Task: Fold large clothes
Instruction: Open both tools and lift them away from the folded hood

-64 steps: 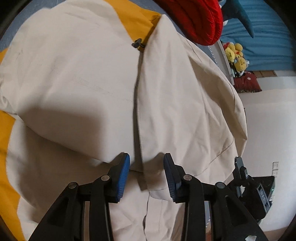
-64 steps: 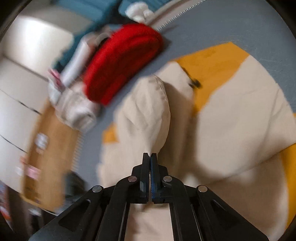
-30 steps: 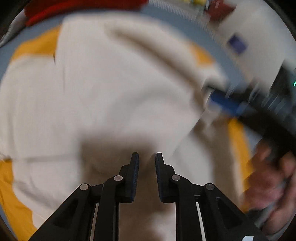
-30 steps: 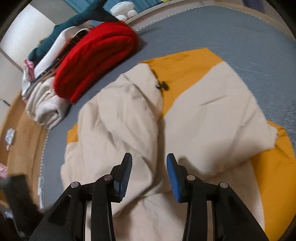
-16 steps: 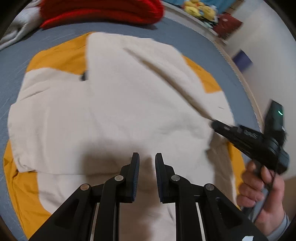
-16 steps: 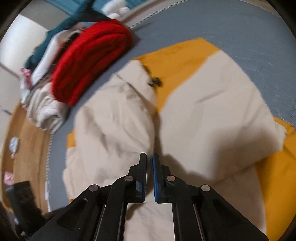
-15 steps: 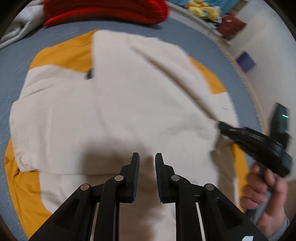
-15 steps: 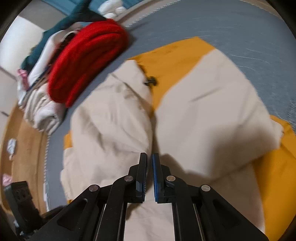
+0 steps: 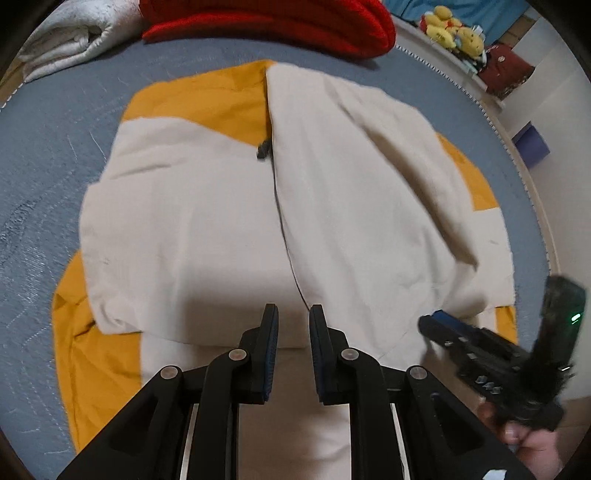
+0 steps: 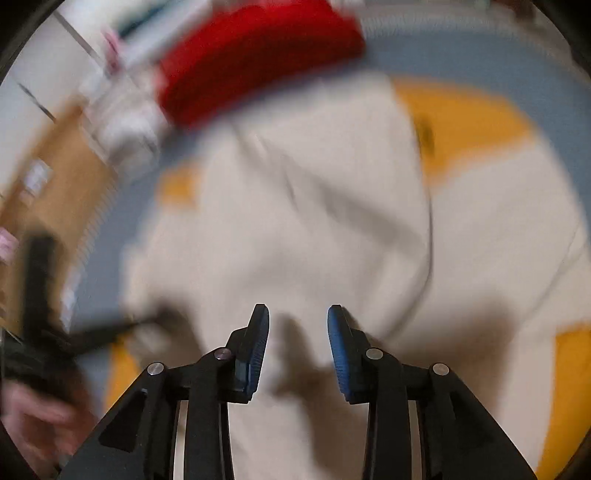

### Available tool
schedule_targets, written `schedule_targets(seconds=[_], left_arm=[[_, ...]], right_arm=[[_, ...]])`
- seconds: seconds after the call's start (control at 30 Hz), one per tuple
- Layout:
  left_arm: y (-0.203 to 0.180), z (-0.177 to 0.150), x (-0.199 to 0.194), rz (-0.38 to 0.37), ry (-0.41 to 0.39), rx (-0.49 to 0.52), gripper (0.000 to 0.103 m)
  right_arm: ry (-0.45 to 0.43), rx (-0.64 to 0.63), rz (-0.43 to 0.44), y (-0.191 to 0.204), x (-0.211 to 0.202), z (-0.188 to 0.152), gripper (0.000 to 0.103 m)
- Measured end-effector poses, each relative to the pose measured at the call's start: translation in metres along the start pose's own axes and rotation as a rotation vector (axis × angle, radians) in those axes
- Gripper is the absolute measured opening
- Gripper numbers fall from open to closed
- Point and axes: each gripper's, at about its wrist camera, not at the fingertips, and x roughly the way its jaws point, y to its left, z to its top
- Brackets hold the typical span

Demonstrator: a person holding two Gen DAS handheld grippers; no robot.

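Note:
A cream and orange jacket (image 9: 207, 221) lies flat on a grey-blue surface (image 9: 44, 155), both sleeves folded in over the front, a dark zipper pull (image 9: 263, 150) near the collar. My left gripper (image 9: 292, 325) hovers over the lower middle of the jacket, its jaws a narrow gap apart and holding nothing. The right gripper (image 9: 439, 319) shows at the lower right of the left wrist view, at the jacket's right edge. In the blurred right wrist view the right gripper (image 10: 297, 328) is open and empty above the cream cloth (image 10: 314, 221).
A folded red garment (image 9: 266, 18) and a rolled white towel (image 9: 70, 33) lie beyond the jacket. Yellow plush toys (image 9: 448, 31) and a dark red bag (image 9: 506, 70) sit past the surface's right edge. A cardboard box (image 10: 48, 177) stands to the left in the right wrist view.
The right gripper has opened from shut and is moving fast, blurring its view. The left gripper has pulled back slightly from the jacket; its jaws keep the same narrow gap.

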Motion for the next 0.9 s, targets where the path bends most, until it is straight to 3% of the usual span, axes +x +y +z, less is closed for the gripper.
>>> schedule_targets(seconds=[0.13, 0.2, 0.33, 0.47, 0.57, 0.7, 0.83, 0.9], left_arm=[[-0.005, 0.000, -0.035, -0.013, -0.090, 0.037, 0.015], [-0.015, -0.001, -0.057, -0.015, -0.154, 0.067, 0.015], [-0.013, -0.013, -0.110, -0.031, -0.269, 0.121, 0.015], [-0.006, -0.031, -0.163, -0.008, -0.358, 0.153, 0.015], [0.007, -0.061, -0.202, -0.041, -0.364, 0.149, 0.014], [0.028, -0.124, -0.237, -0.072, -0.350, 0.145, 0.013], [0.056, -0.192, -0.244, -0.084, -0.324, 0.134, 0.013], [0.078, -0.228, -0.231, -0.095, -0.294, 0.076, 0.012]], right_arm=[[-0.020, -0.057, -0.077, 0.011, -0.009, -0.005, 0.034], [-0.107, -0.121, -0.114, 0.026, -0.034, -0.003, 0.034], [-0.274, -0.183, -0.141, 0.051, -0.108, -0.005, 0.034], [-0.471, -0.173, -0.181, 0.066, -0.208, -0.032, 0.034], [-0.571, -0.118, -0.186, 0.060, -0.275, -0.074, 0.034], [-0.603, -0.103, -0.245, 0.046, -0.335, -0.139, 0.034], [-0.602, -0.089, -0.310, 0.026, -0.367, -0.197, 0.034], [-0.613, -0.064, -0.338, 0.009, -0.375, -0.228, 0.034]])
